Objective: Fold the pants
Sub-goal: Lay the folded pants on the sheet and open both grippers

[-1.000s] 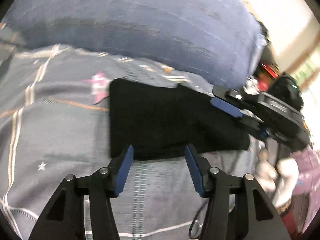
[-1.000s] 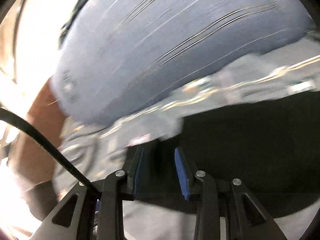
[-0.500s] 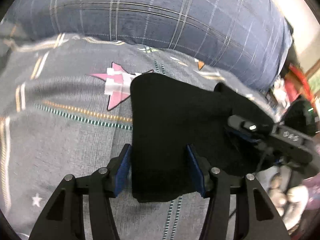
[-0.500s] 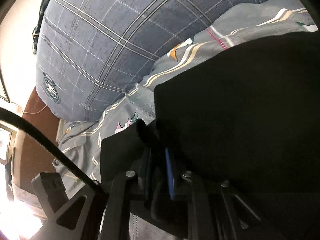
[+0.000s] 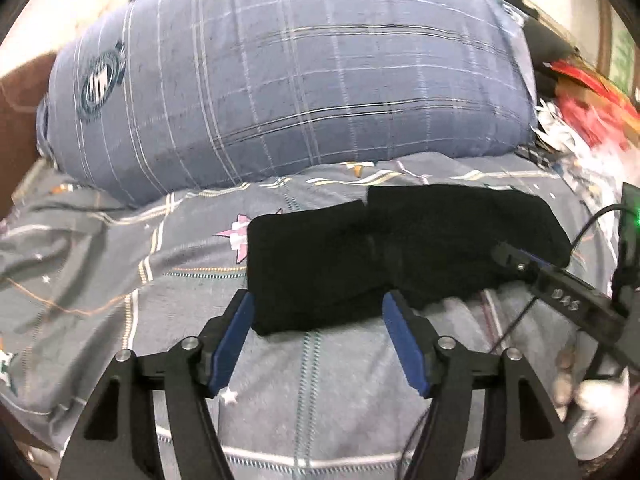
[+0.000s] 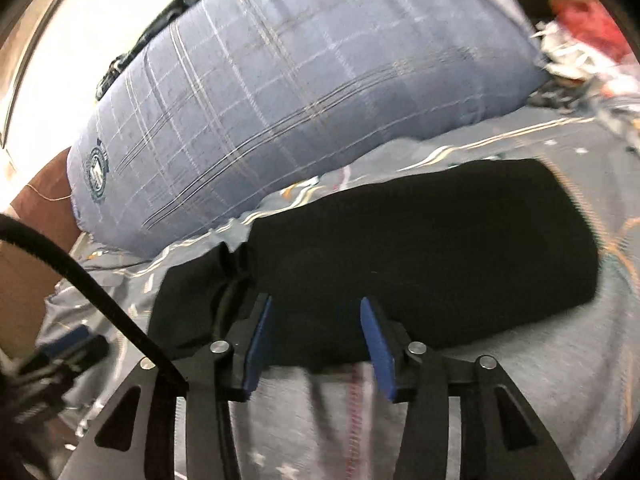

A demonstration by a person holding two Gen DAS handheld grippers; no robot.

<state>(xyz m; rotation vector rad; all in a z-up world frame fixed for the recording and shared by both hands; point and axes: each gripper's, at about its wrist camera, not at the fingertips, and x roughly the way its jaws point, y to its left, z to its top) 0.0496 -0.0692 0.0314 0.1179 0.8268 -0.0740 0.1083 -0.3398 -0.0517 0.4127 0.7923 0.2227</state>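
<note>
My left gripper is spread wide with nothing between its blue pads, hovering at the near edge of the black pants. My right gripper is likewise spread and empty, at the near edge of the pants. The pants lie folded into a compact bundle on the grey star-patterned bedsheet, just in front of the blue plaid pillow. Red clutter sits far right.
</note>
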